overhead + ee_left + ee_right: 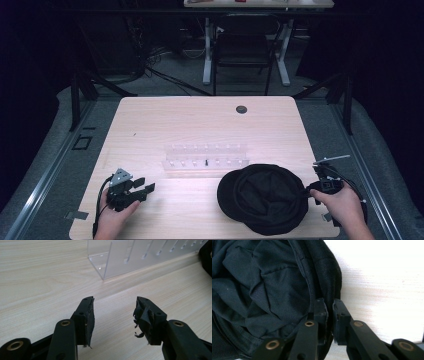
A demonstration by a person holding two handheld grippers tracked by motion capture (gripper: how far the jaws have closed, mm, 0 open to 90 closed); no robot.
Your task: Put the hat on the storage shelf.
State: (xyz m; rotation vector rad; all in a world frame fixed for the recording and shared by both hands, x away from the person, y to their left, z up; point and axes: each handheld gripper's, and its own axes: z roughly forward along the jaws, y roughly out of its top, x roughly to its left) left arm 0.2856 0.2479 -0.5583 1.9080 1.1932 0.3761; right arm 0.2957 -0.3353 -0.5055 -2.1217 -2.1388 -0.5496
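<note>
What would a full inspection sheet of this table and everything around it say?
Surface: pale wooden table, small round dark grommet near the far edge.
Job's things: black fabric cap, lying inside-up; clear acrylic slotted rack behind it.
Clutter: grey tape patch at the near left corner.
Grippers: left claw open, empty, resting on the table; right claw nearly shut on the cap's rim.
Cables: black cable trailing from the left claw.
Surroundings: dark room, black chair, white-legged table behind.
</note>
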